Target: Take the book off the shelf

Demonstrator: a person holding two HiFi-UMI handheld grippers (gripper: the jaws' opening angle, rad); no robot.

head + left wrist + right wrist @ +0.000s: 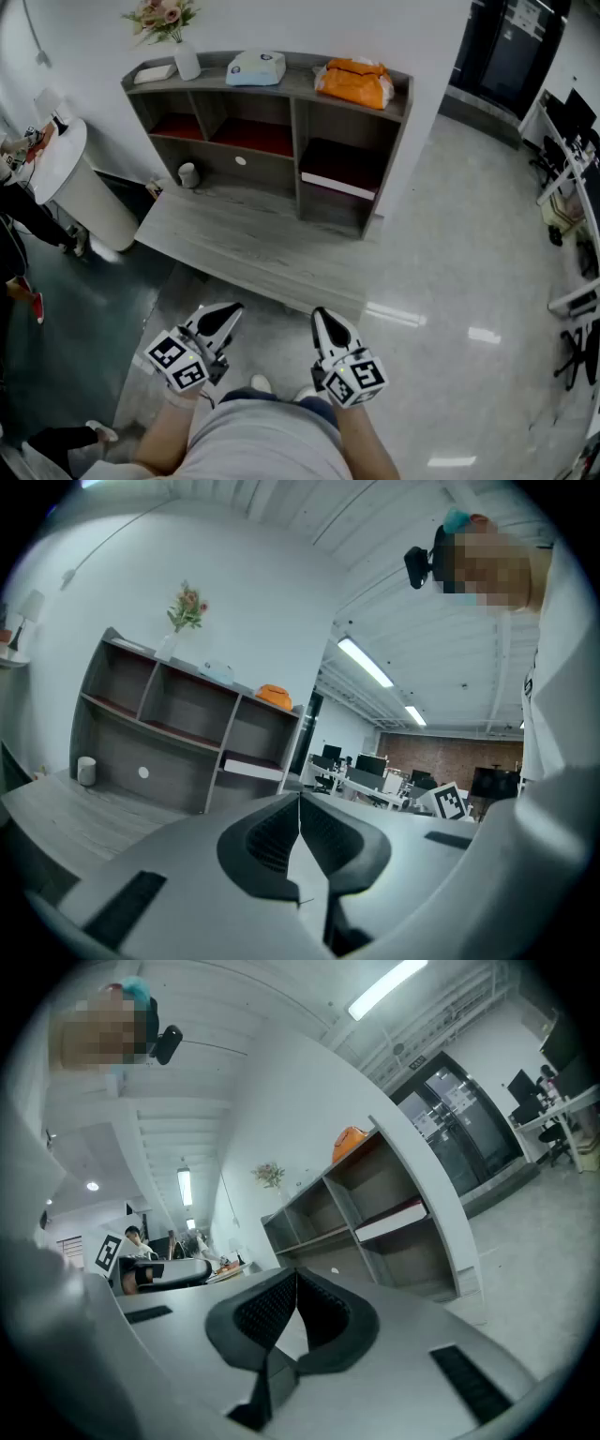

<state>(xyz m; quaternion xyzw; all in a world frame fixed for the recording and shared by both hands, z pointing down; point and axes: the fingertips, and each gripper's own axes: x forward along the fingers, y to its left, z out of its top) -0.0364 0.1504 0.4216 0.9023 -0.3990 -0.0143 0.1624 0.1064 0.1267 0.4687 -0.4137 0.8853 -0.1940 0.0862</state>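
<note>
The book (337,180), dark red with a white page edge, lies flat in the right compartment of the grey shelf (295,98). It also shows in the left gripper view as the book (251,768) and in the right gripper view as the book (392,1222). My left gripper (225,314) and right gripper (322,319) hang low near my body, well short of the shelf. Both are shut with nothing between the jaws, as seen at the left gripper (300,799) and the right gripper (297,1274).
The shelf stands on a low grey wooden platform (234,244). On its top are a flower vase (183,47), a pale blue object (256,67) and an orange bag (354,82). A small white cup (187,174) sits beside it. A white round table (70,178) stands left, office desks (572,187) right.
</note>
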